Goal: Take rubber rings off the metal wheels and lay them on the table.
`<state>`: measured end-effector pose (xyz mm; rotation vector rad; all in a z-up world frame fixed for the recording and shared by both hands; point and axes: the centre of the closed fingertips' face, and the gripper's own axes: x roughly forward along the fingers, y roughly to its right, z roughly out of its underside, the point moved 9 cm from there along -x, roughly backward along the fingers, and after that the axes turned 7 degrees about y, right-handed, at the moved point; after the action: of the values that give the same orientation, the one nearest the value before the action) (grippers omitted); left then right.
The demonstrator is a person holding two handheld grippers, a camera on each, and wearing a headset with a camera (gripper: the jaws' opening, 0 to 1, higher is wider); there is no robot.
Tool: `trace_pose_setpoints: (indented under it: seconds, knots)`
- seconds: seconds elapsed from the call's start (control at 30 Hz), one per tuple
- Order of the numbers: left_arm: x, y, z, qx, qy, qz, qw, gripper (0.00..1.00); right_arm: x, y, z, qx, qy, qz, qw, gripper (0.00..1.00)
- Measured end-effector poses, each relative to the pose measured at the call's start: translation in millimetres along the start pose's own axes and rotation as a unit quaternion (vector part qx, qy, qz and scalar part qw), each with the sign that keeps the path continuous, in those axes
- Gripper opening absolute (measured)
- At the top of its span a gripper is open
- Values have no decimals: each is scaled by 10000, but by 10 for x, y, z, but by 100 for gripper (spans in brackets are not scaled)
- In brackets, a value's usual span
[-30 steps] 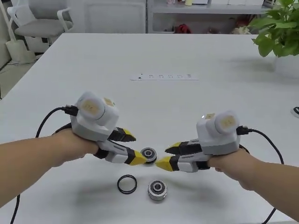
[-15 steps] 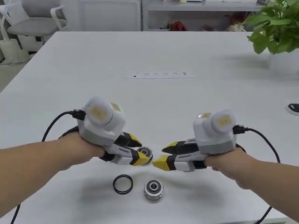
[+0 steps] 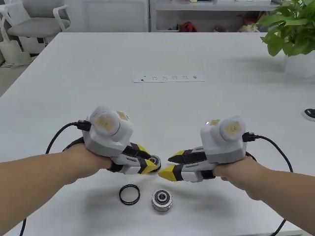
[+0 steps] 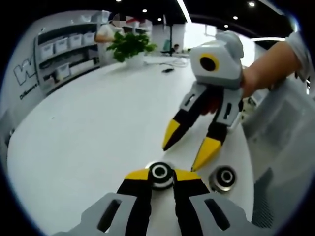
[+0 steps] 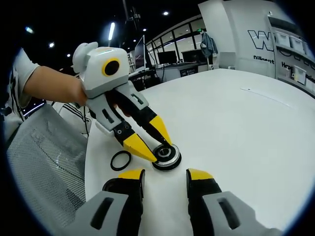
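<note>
My left tool [image 3: 147,160] clamped on wheel [image 3: 154,161], mid worktop [image 3: 197,113]. Right tool [image 3: 169,165] wide open at its 3 o'clock. Loose ring [image 3: 129,194], bare wheel [image 3: 162,198] at 6. Its rubber ring [image 5: 170,165] looks soft, stretchy, grippy, so I'd pinch outer edge and peel. Wheel probably stiff, heavyish.

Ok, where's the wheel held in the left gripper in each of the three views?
Head view: the wheel sits low centre, at the left gripper's yellow jaw tips.
Left gripper view: the wheel is bottom centre, clamped between that view's own jaws.
Right gripper view: the wheel is mid-picture, just ahead of the right gripper's open jaws.
Shared landmark: the left gripper's yellow tips on the wheel.
</note>
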<state>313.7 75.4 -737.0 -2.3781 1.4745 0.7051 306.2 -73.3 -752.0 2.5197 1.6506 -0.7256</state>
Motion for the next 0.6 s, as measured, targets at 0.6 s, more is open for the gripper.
trace_pose_setpoints:
  seconds: [0.6]
  knots:
    - [10, 43, 4, 119, -39, -200, 9997, 13, 194, -11, -32, -236, -159, 159, 9995, 29]
